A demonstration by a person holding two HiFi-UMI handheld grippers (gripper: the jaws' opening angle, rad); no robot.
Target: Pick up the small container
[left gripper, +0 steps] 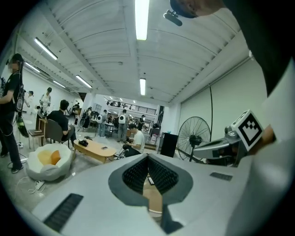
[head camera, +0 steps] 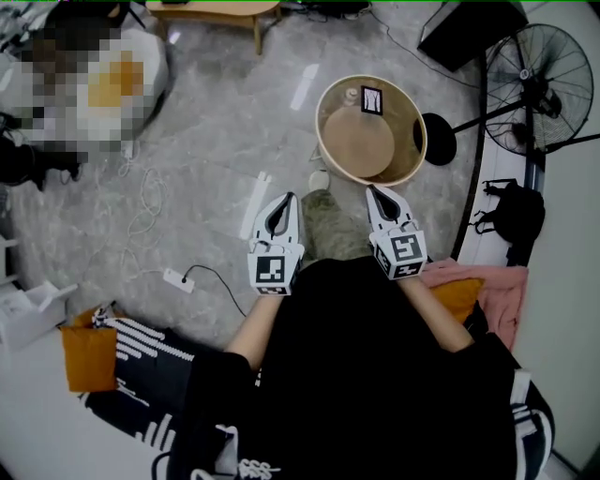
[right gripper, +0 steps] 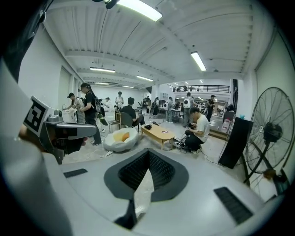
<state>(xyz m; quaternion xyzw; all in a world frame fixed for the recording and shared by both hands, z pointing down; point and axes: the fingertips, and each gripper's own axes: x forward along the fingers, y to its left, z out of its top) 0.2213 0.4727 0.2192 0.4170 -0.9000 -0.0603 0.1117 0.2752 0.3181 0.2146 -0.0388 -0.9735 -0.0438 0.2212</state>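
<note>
A round tan tub [head camera: 412, 150] stands on the grey floor ahead of me in the head view. A small white box with a dark marking [head camera: 372, 99] sits at the tub's far rim. I hold both grippers side by side in front of my body, short of the tub. The left gripper [head camera: 286, 199] is shut with nothing in it. The right gripper [head camera: 373, 192] also tapers to a closed point and holds nothing. In the left gripper view the jaws meet, and a strip of the tan tub [left gripper: 154, 198] shows below them. The right gripper view shows its jaws meeting too.
A standing fan [head camera: 544, 89] and a black box [head camera: 469, 33] stand at the right. A low wooden table [head camera: 220, 11] and a white beanbag [head camera: 141, 70] lie at the far left. A power strip [head camera: 178, 279], a black bag [head camera: 511, 211] and pink cloth [head camera: 492, 286] lie close by.
</note>
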